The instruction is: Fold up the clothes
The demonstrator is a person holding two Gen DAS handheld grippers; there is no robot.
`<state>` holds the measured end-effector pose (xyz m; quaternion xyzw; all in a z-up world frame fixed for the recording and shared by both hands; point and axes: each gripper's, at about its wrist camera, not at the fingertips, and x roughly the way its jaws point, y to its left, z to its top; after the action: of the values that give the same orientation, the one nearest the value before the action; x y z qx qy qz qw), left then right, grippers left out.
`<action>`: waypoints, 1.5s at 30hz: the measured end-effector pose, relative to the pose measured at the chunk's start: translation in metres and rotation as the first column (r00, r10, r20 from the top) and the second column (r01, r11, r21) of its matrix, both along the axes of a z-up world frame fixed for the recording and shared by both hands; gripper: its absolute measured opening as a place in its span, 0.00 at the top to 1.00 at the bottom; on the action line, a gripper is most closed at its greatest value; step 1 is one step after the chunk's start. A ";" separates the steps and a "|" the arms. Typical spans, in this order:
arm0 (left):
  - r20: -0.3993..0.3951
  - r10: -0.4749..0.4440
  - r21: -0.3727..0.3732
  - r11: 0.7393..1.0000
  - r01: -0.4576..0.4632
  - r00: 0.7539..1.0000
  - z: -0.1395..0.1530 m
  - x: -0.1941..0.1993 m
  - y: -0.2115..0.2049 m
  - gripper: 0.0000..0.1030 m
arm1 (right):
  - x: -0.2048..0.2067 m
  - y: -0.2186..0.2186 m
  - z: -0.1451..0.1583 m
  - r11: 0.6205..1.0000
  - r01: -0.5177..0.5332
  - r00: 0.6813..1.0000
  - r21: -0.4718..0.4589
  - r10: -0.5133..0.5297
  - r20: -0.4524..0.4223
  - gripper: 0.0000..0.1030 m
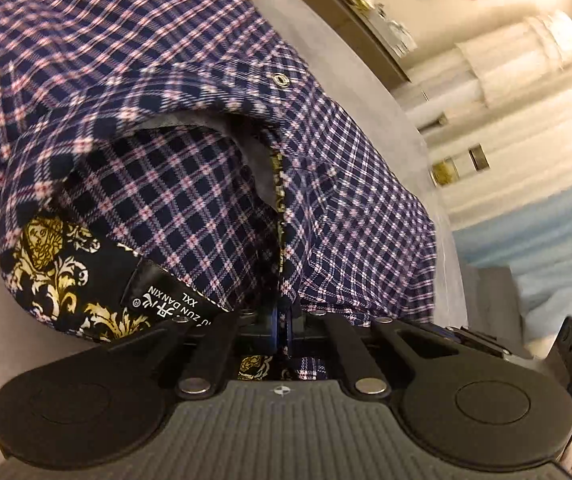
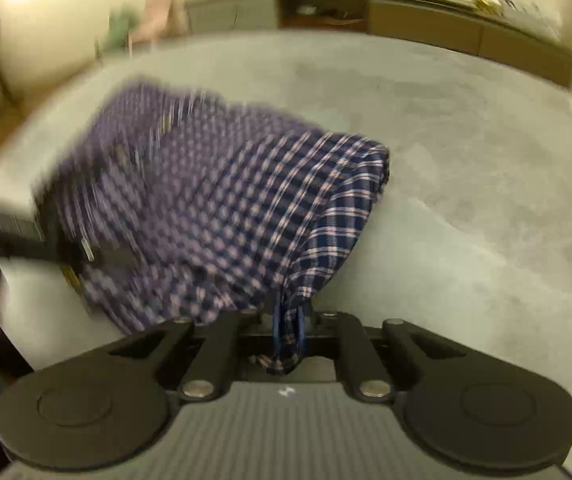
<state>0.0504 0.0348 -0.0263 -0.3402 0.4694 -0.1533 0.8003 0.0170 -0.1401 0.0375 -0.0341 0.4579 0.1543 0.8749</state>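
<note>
A navy, white and pink plaid shirt (image 1: 190, 92) lies bunched on a grey surface (image 1: 365, 76). Its collar has a black and gold lining with an XXL label (image 1: 166, 300). My left gripper (image 1: 284, 332) is shut on the shirt's front edge by the collar. In the right wrist view the same shirt (image 2: 226, 208) is blurred and hangs stretched over the grey surface (image 2: 465, 200). My right gripper (image 2: 287, 336) is shut on a bunched corner of the shirt. The left gripper's dark body (image 2: 26, 240) shows at the shirt's far left end.
A low cabinet (image 2: 425, 24) with small items on top stands beyond the grey surface. Pale walls and a white column (image 1: 505, 64) lie to the right in the left wrist view. A glass jar (image 1: 457, 164) stands near the surface's edge.
</note>
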 end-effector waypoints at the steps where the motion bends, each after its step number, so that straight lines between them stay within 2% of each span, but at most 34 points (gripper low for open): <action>1: 0.015 -0.024 0.017 1.000 0.024 1.000 0.004 -0.002 0.000 0.95 | -0.003 0.007 0.002 0.998 -0.011 1.000 -0.066 0.012 0.011 0.84; 2: 0.040 -0.045 0.036 0.998 0.043 0.998 0.011 -0.006 0.001 0.95 | -0.006 0.013 0.004 0.991 -0.022 0.999 -0.132 0.025 0.020 0.71; 3: 0.075 -0.063 0.050 0.997 0.059 0.995 0.020 -0.012 0.006 0.95 | -0.009 0.020 0.006 0.980 -0.032 0.999 -0.197 0.038 0.029 0.63; 4: 0.113 -0.077 0.068 0.995 0.069 0.991 0.029 -0.019 0.013 0.90 | -0.012 0.026 0.008 0.964 -0.041 0.998 -0.261 0.052 0.037 0.56; 5: 0.154 -0.086 0.091 0.993 0.073 0.984 0.039 -0.028 0.022 0.87 | -0.014 0.031 0.013 0.950 -0.039 0.997 -0.310 0.060 0.056 0.56; 6: 0.184 -0.089 0.128 0.990 0.066 0.979 0.047 -0.034 0.032 0.81 | -0.014 0.031 0.025 0.954 -0.020 0.993 -0.300 0.055 0.108 0.56; 8: 0.219 -0.077 0.239 0.971 0.023 0.973 0.054 -0.042 0.053 0.80 | -0.006 0.042 0.039 0.973 -0.074 0.981 -0.220 0.111 0.158 0.56; 11: 0.169 -0.101 0.346 0.937 0.037 0.980 0.047 -0.032 0.075 0.80 | 0.009 0.060 0.056 0.979 -0.170 0.954 -0.115 0.192 0.230 0.56; 13: 0.112 -0.169 0.398 0.911 0.111 0.979 0.037 -0.017 0.078 0.80 | 0.026 0.087 0.032 0.949 -0.272 0.936 -0.160 0.300 0.183 0.56; 15: 0.094 -0.257 0.453 0.871 0.188 0.962 0.035 0.000 0.077 0.83 | 0.039 0.101 0.000 0.919 -0.276 0.941 -0.281 0.318 0.118 0.61; 17: 0.102 -0.312 0.516 0.828 0.217 0.945 0.035 0.023 0.078 0.92 | 0.040 0.099 -0.024 0.902 -0.219 0.961 -0.371 0.266 0.080 0.63; 19: 0.148 -0.326 0.575 0.797 0.187 0.934 0.031 0.058 0.088 0.96 | 0.031 0.099 -0.024 0.938 -0.146 0.980 -0.315 0.181 0.084 0.63; 21: 0.207 -0.217 0.622 0.782 0.043 0.954 0.030 0.100 0.104 0.97 | 0.022 0.107 -0.019 0.973 -0.082 0.993 -0.216 0.098 0.065 0.63; 22: 0.228 -0.133 0.616 0.787 -0.037 0.965 0.033 0.116 0.116 0.97 | 0.015 0.120 -0.013 0.988 -0.100 0.993 -0.116 0.106 0.047 0.62; 23: 0.244 -0.059 0.558 0.825 -0.090 0.968 0.042 0.122 0.131 0.95 | 0.008 0.135 -0.006 0.985 -0.170 0.985 0.036 0.170 0.011 0.58; 24: 0.277 -0.041 0.486 0.868 -0.103 0.960 0.054 0.117 0.141 0.90 | 0.000 0.148 0.003 0.950 -0.270 0.962 0.158 0.274 -0.008 0.56; 25: 0.324 -0.040 0.454 0.883 -0.118 0.945 0.066 0.105 0.147 0.84 | -0.007 0.158 0.013 0.928 -0.333 0.942 0.164 0.333 0.026 0.55; 26: 0.367 -0.032 0.463 0.873 -0.152 0.930 0.079 0.086 0.154 0.82 | -0.011 0.165 0.024 0.911 -0.381 0.925 0.158 0.376 0.064 0.55; 27: 0.396 -0.042 0.478 0.862 -0.167 0.917 0.087 0.068 0.158 0.81 | -0.005 0.164 0.033 0.917 -0.382 0.922 0.114 0.371 0.111 0.53; 29: 0.443 -0.097 0.480 0.866 -0.144 0.891 0.099 0.036 0.152 0.80 | 0.010 0.162 0.051 0.927 -0.373 0.912 0.035 0.360 0.197 0.52; 30: 0.441 -0.142 0.475 0.875 -0.096 0.886 0.098 0.026 0.144 0.76 | 0.025 0.161 0.053 0.935 -0.354 0.915 0.021 0.342 0.213 0.52; 32: 0.382 -0.279 0.440 0.893 0.092 0.881 0.080 0.021 0.118 0.75 | 0.059 0.170 0.044 0.936 -0.348 0.903 -0.049 0.349 0.250 0.51; 33: 0.341 -0.355 0.458 0.871 0.176 0.871 0.069 0.020 0.102 0.75 | 0.079 0.176 0.038 0.932 -0.351 0.892 -0.091 0.362 0.270 0.51; 35: 0.250 -0.464 0.572 0.779 0.257 0.850 0.048 0.024 0.078 0.75 | 0.114 0.192 0.022 0.910 -0.377 0.859 -0.174 0.413 0.303 0.51; 36: 0.216 -0.487 0.603 0.748 0.277 0.846 0.039 0.029 0.073 0.75 | 0.132 0.198 0.010 0.898 -0.386 0.849 -0.211 0.436 0.301 0.52; 37: 0.192 -0.488 0.610 0.739 0.287 0.851 0.032 0.037 0.073 0.77 | 0.149 0.203 -0.001 0.887 -0.393 0.843 -0.241 0.452 0.290 0.53; 39: 0.186 -0.470 0.601 0.749 0.279 0.863 0.028 0.044 0.084 0.79 | 0.173 0.194 -0.023 0.882 -0.388 0.865 -0.268 0.449 0.223 0.59; 40: 0.187 -0.447 0.616 0.747 0.250 0.875 0.027 0.049 0.090 0.88 | 0.182 0.189 -0.033 0.882 -0.384 0.877 -0.271 0.441 0.193 0.63; 41: 0.188 -0.414 0.655 0.728 0.201 0.891 0.026 0.057 0.097 0.90 | 0.181 0.184 -0.040 0.896 -0.371 0.893 -0.243 0.416 0.171 0.66; 42: 0.188 -0.377 0.704 0.696 0.143 0.907 0.026 0.068 0.104 0.93 | 0.180 0.178 -0.047 0.909 -0.357 0.908 -0.215 0.391 0.148 0.66; 43: 0.197 -0.333 0.729 0.679 0.089 0.922 0.026 0.077 0.112 0.94 | 0.176 0.173 -0.052 0.921 -0.342 0.923 -0.185 0.366 0.121 0.67; 45: 0.234 -0.228 0.725 0.689 -0.013 0.945 0.031 0.090 0.134 0.94 | 0.149 0.162 -0.045 0.943 -0.318 0.946 -0.101 0.323 0.038 0.63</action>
<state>0.1407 0.1692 0.0048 0.0555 0.3814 -0.0561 0.9210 0.1663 0.0217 -0.0075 -0.1530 0.4291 0.2722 0.8476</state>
